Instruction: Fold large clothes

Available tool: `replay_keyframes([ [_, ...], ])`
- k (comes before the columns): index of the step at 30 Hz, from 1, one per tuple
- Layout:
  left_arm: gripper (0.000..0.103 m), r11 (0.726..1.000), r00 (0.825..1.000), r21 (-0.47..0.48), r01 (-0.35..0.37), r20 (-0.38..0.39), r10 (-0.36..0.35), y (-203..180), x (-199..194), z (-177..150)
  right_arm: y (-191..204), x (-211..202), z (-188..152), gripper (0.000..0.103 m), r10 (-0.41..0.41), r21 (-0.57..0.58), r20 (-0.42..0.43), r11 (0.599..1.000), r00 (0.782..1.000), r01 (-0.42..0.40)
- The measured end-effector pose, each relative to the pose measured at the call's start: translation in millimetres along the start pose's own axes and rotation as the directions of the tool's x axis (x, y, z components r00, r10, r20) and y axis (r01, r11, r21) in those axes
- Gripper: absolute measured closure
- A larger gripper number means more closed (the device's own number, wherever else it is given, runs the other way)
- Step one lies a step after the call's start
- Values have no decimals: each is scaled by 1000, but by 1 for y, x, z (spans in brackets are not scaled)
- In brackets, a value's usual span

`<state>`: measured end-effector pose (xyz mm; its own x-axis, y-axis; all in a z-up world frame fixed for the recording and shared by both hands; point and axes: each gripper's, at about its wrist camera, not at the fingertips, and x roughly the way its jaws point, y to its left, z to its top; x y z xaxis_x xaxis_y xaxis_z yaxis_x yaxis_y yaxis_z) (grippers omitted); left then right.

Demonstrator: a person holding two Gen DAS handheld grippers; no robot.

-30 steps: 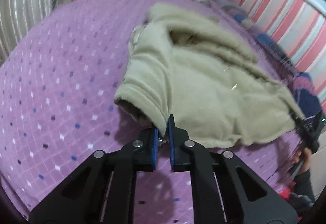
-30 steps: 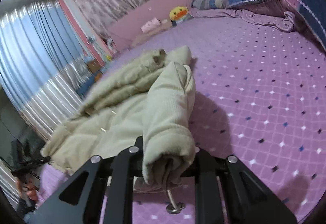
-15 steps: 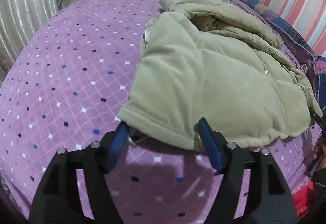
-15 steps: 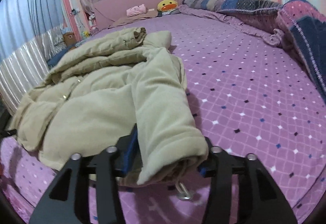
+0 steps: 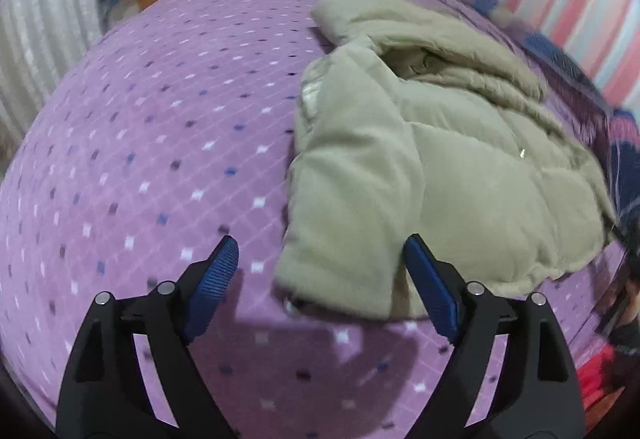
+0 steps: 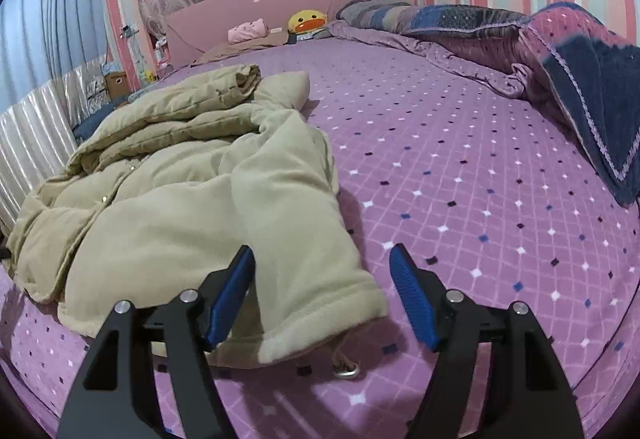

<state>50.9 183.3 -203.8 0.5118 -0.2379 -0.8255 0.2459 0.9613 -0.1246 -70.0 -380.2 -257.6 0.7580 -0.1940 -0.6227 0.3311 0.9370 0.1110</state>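
A large beige padded jacket (image 5: 440,143) lies spread on the purple bed cover (image 5: 160,143), its hem towards me and its hood at the far end. My left gripper (image 5: 320,287) is open, hovering just short of the jacket's near left hem corner, holding nothing. In the right wrist view the jacket (image 6: 180,191) lies to the left, and my right gripper (image 6: 324,291) is open over its near right hem corner, which lies flat on the bed (image 6: 460,159). A drawstring with a metal ring (image 6: 346,371) trails from that hem.
A crumpled purple and navy quilt (image 6: 560,59) lies along the bed's right side. A yellow duck toy (image 6: 306,21) and a pink item (image 6: 248,31) sit at the pink headboard. Striped curtains (image 6: 36,111) hang on the left.
Both grippers have opened and let go of the jacket's hem corners, which now lie on the bed. Both grippers have pulled back slightly from the hem.
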Motion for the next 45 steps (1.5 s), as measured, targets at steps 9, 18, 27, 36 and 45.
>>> replay_keyframes([
  [9, 66, 993, 990, 52, 106, -101, -101, -6, 41, -3, 2, 6, 0, 32, 8, -30, -31, 1000, 999, -9],
  [18, 76, 994, 992, 83, 76, -107, -66, -19, 34, 2, -7, 11, -2, 32, 134, -16, -99, 990, 986, -137],
  [27, 78, 994, 993, 94, 51, -107, -41, -24, 31, 1, 19, 21, -2, 54, 136, -72, -157, 986, 978, -149],
  [36, 72, 990, 991, 130, 59, -126, -43, -23, 26, 1, 11, 15, -3, 60, 170, -42, -186, 983, 968, -181],
  [45, 83, 988, 980, 100, 120, -169, -102, -30, 24, 17, 33, 13, 14, 80, 168, -119, -224, 973, 960, -198],
])
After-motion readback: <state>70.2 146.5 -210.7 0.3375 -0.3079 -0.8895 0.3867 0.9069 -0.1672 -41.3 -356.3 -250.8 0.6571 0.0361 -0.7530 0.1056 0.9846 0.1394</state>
